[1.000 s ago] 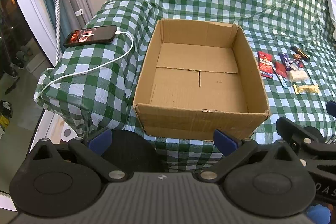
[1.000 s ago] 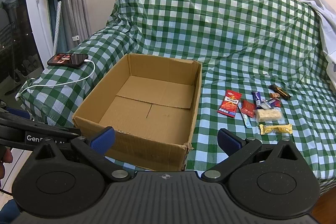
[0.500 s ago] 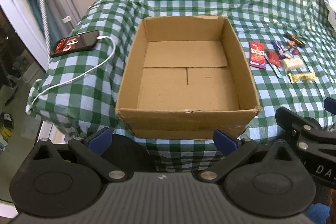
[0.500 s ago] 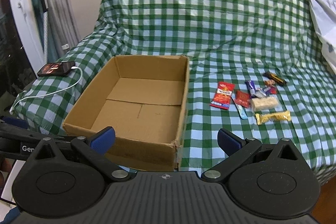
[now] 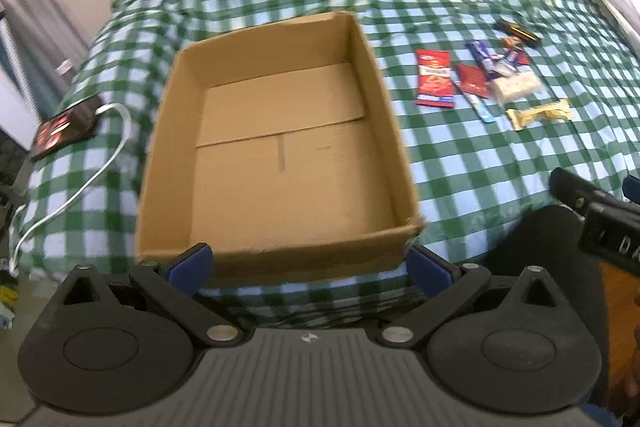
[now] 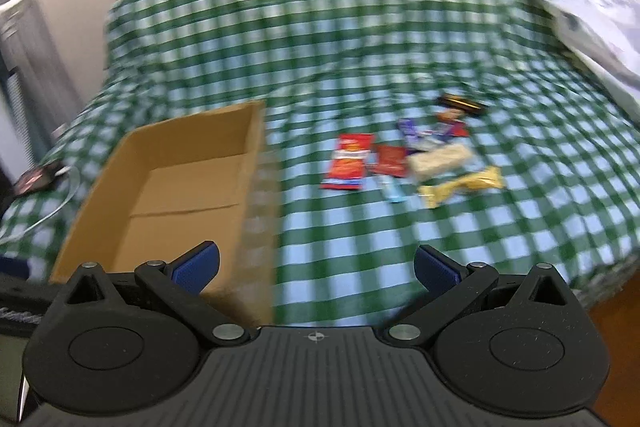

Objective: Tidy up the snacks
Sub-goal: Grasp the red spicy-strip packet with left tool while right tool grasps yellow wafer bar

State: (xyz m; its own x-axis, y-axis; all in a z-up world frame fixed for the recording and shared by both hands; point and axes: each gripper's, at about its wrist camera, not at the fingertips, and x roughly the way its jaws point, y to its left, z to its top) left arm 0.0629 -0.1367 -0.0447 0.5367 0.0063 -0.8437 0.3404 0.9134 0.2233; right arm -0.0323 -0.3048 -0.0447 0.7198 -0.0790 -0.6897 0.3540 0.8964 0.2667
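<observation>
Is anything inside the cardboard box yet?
No. The cardboard box shows only its bare floor flaps. The snacks all lie outside, on the checked cover to its right. The near wall's inner foot is hidden by the rim.

Both tools look alike: the left gripper [image 5: 308,265] and right gripper [image 6: 316,265] have ribbed grey bodies with a small crosshair mark, flanked by round black housings. Black linkage arms pivot on silver screws and end in blue fingertips [image 6: 196,263].

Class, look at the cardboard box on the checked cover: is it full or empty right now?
Empty. The cardboard box shows only its bare floor flaps, and the snacks lie outside on the cover beside it.
</observation>
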